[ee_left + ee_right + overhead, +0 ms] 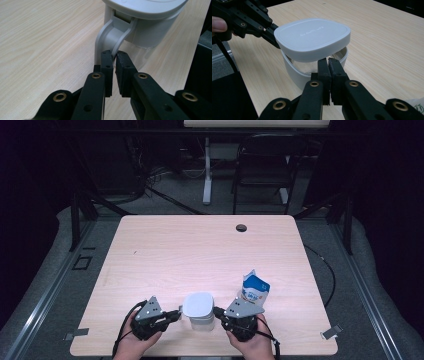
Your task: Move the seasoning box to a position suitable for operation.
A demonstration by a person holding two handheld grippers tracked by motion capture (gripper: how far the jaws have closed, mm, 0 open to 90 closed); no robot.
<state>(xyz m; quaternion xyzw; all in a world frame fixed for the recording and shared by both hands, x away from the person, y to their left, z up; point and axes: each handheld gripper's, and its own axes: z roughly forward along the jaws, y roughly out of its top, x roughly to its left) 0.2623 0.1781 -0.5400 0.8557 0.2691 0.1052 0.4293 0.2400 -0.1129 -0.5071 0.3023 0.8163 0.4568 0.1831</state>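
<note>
1. Low in the frame, just left of centre, the left gripper (176, 314) points rightward, its jaw tips right up against the left side of the white lidded container (198, 309).
2. The right gripper (218, 312) comes in from the other side, tips meeting the container's right flank; whether either pair of jaws is pinching something is too small to make out here.
3. Both hands enter from the bottom edge, each wrapped around its gripper body.
4. Just right of the right gripper, a blue-and-white carton (253, 289) stands with its top torn open.
5. The wooden table (200, 250) is otherwise bare, apart from a dark round cable hole (241, 227) near its upper edge.
6. Beyond the table, at the top of the frame, a black folding chair (262, 167) stands on the floor.
</note>
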